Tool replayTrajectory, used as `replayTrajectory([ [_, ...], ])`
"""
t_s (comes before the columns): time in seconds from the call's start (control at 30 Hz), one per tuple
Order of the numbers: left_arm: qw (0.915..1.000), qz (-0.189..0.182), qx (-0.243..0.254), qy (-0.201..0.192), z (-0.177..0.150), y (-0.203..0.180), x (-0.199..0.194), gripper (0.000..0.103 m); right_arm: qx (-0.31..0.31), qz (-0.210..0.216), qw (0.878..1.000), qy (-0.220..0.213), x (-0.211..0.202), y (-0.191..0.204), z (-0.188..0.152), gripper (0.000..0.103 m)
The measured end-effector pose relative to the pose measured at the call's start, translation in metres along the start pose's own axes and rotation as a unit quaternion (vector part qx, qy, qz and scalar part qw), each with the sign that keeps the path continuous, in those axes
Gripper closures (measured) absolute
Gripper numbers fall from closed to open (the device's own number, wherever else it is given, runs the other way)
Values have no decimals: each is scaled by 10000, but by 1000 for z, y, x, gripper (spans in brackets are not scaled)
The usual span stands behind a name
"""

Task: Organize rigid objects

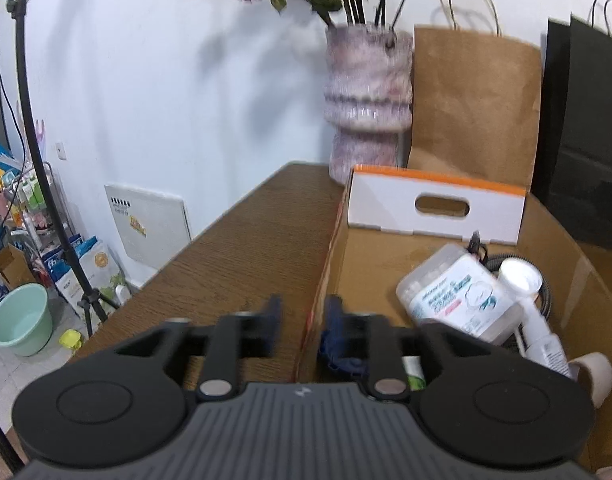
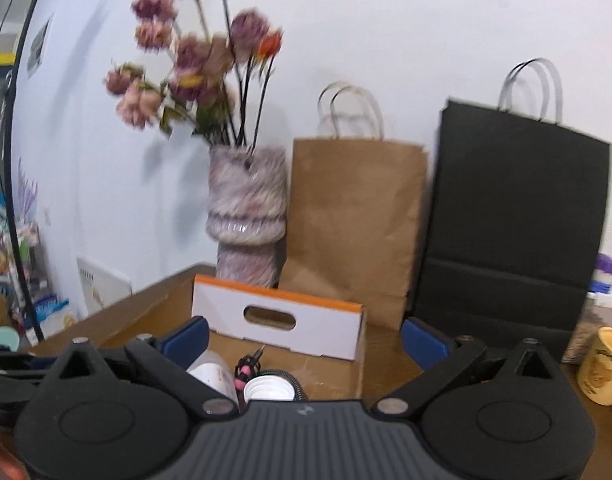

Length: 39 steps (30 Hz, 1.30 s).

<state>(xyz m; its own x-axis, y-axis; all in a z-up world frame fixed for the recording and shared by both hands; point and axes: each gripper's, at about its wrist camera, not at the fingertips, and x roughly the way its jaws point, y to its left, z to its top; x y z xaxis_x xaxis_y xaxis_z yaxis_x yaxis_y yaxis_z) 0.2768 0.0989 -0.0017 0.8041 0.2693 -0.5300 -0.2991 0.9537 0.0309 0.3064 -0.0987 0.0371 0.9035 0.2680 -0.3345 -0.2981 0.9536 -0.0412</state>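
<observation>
A cardboard box [image 1: 329,264] stands on the brown table [image 1: 242,248]. Inside lie a clear tub with a white label [image 1: 457,296], a white bottle [image 1: 533,320], a black cable and a roll of tape [image 1: 597,372]. My left gripper [image 1: 302,312] straddles the box's left wall, its blue pads a small gap apart around the wall; whether they press on it is unclear. My right gripper [image 2: 306,336] is open wide and empty above the box [image 2: 357,364], over the white bottle [image 2: 268,390] and a pink-and-black cable [image 2: 244,372].
A pink vase with dried flowers [image 2: 246,212], a brown paper bag [image 2: 353,224] and a black paper bag [image 2: 513,220] stand behind the box against the wall. A yellow mug [image 2: 601,368] sits at the right. A black stand [image 1: 38,152] and a green basin [image 1: 22,320] are on the floor at left.
</observation>
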Motion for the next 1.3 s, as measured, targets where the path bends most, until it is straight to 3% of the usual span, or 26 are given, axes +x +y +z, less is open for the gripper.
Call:
replayTrajectory([
  [0.03,9997,68,38,-212,1,0,-8,37,42,12,10000,-80,-10,-1,0,0],
  [0.07,9988,117,68,-463,2,1,-19,30,75,11,9999,-150,-19,-2,-1,0],
  [0.13,9958,141,55,-904,4,4,-41,5,131,-39,9995,-283,-41,-3,-3,0],
  [0.17,9943,98,53,-1056,3,6,-54,0,155,-80,9993,-344,-51,-3,-4,0],
  [0.27,9917,-177,216,-1252,-5,8,-89,0,229,-177,9984,-480,-84,-2,-10,0],
  [0.4,9868,-279,589,-1484,-27,6,-140,0,248,-214,9981,-528,-131,5,-21,0],
  [0.7,9832,-790,666,-1504,-83,28,-234,0,311,-326,9980,-440,-245,19,-69,0],
  [1.0,9874,-903,605,-1152,-129,45,-270,0,584,-353,9976,-141,-309,22,-110,0],
  [1.3,9852,-1036,700,-1172,-141,43,-280,0,556,-372,9978,-30,-320,25,-121,0],
])
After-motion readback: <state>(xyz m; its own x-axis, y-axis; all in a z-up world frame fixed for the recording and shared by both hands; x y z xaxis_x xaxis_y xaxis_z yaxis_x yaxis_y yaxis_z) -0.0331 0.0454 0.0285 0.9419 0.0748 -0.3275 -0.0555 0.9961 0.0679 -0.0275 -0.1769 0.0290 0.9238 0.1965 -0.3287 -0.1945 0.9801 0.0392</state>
